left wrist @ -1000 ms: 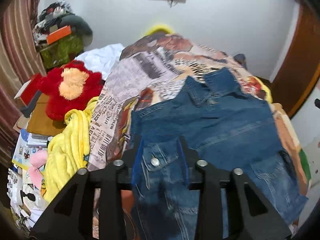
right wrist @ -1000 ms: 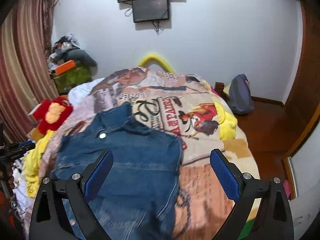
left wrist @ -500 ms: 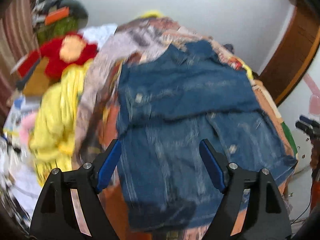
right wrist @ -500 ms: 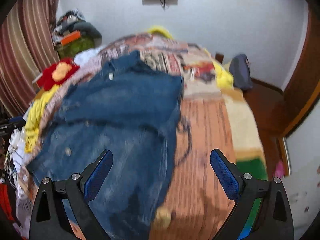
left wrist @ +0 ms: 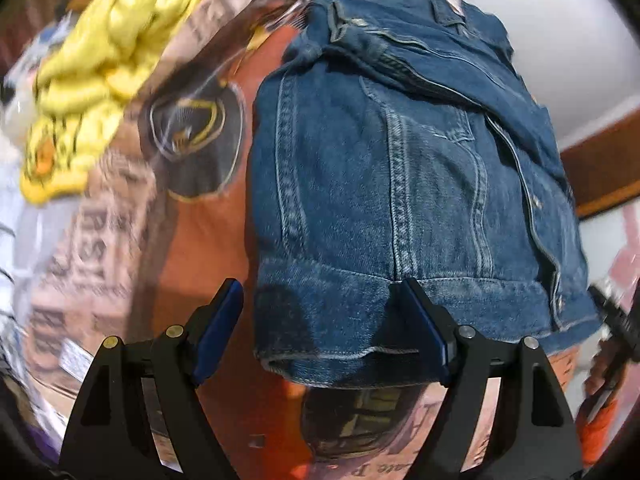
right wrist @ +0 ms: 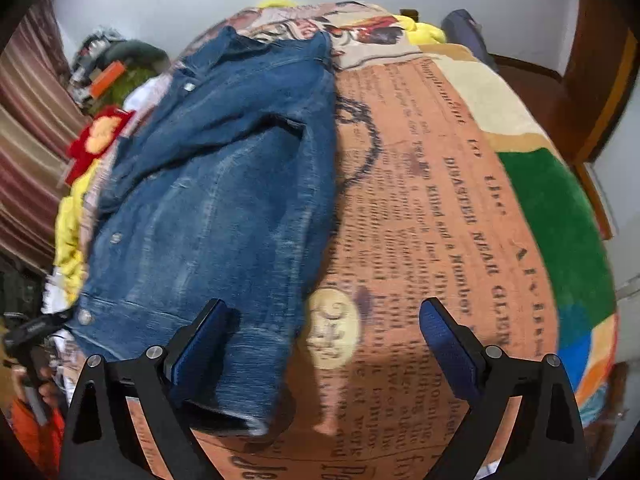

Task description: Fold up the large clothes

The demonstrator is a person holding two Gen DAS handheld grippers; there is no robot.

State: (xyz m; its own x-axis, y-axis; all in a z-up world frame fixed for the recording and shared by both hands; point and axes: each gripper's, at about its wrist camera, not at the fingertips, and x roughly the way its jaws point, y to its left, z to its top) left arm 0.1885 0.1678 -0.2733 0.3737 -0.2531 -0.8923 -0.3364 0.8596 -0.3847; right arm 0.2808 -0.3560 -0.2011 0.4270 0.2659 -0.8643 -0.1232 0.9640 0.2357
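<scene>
- On the bed, atop the printed blanket [right wrist: 432, 208], the denim jacket [left wrist: 384, 184] lay spread lengthwise, collar toward the far wall and hem toward the cameras.
- Judging from how it lay, a sleeve had already been folded in across the upper body, so the folding looked partly done; the lower half and hem were not yet brought up, and the final squaring remained.
- At the near hem, the left gripper [left wrist: 320, 332] hung with fingers spread wide, one to each side of the left hem corner, pinching nothing.
- Over the right hem corner, the right gripper [right wrist: 324, 344] also stood spread and empty, its left finger above denim, its right above bare blanket.
- Heavy blue denim showed pale double stitching, a thick hem band and metal buttons; it looked stiff enough to hold a crease.
- Beside it a soft yellow fleece [left wrist: 100, 60] lay crumpled; the blanket looked plush, orange with newsprint lettering.
</scene>
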